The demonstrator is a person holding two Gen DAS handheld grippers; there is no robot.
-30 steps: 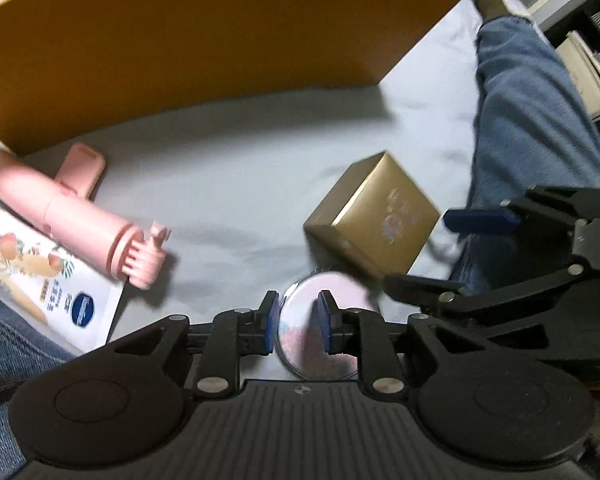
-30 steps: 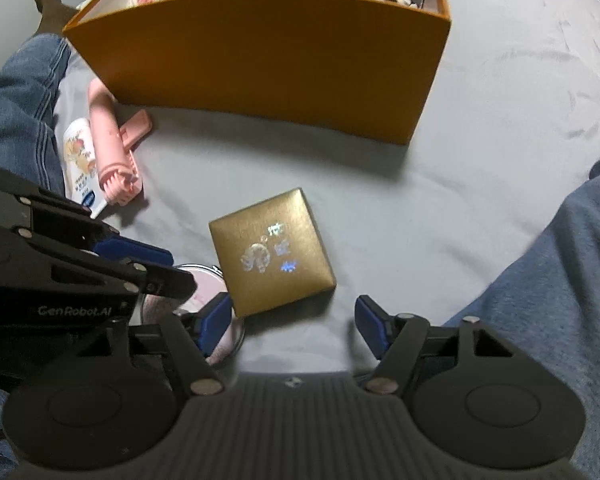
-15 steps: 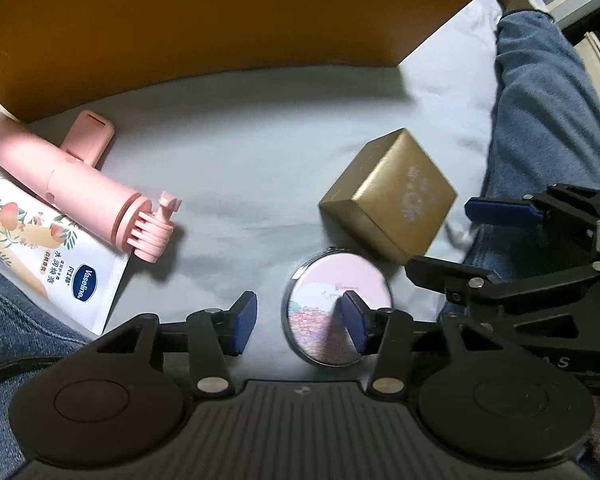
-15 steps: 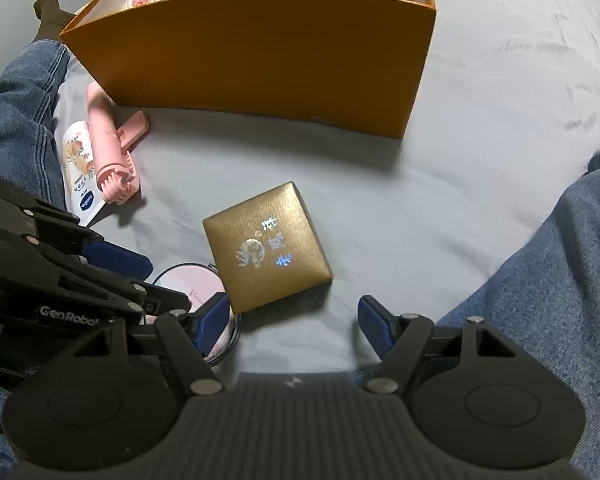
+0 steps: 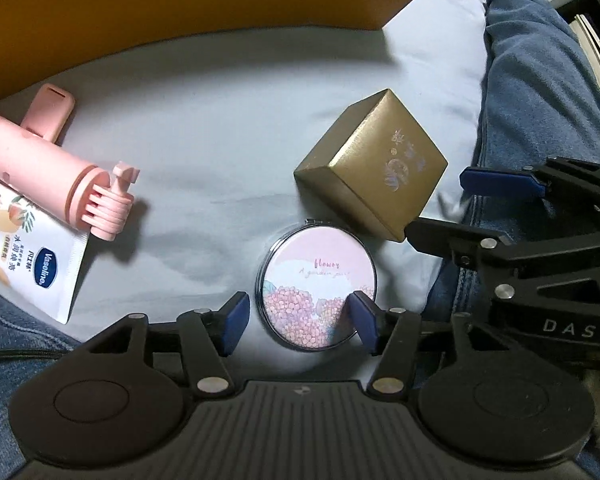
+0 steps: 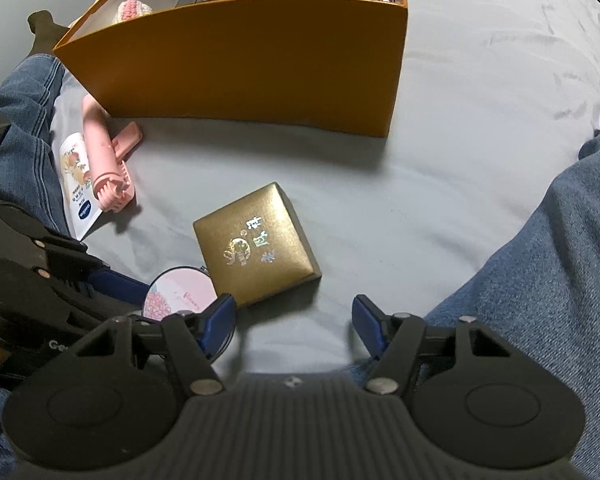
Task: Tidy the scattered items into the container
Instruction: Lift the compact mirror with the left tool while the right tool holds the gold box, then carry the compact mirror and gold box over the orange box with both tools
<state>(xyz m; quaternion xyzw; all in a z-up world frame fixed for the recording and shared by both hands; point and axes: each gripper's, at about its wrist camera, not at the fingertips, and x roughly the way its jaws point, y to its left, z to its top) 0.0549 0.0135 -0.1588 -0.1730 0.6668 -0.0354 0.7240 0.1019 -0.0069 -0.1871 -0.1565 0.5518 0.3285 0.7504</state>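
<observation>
A round compact mirror (image 5: 318,280) with a pink flower lid lies flat on the pale sheet. My left gripper (image 5: 298,320) hangs over its near half with jaws opening. The right pad overlaps the mirror's rim and the left pad stands clear of it. A gold gift box (image 5: 374,196) rests just beyond the mirror. In the right wrist view the gold box (image 6: 256,244) lies just ahead of my right gripper (image 6: 293,320), whose jaws are closing with nothing between them. The orange container (image 6: 240,64) stands farther back with several items inside.
A pink handheld device (image 5: 40,160) and a white Vaseline sachet (image 5: 36,256) lie at the left, by a jeans-clad leg (image 6: 16,136). Another jeans-clad leg (image 6: 540,260) borders the right. My right gripper's fingers (image 5: 500,180) reach in beside the gold box.
The left jaws, nearly shut over the mirror a second ago, have spread wide, and the mirror shows flat on the sheet. The right jaws have narrowed slightly.
</observation>
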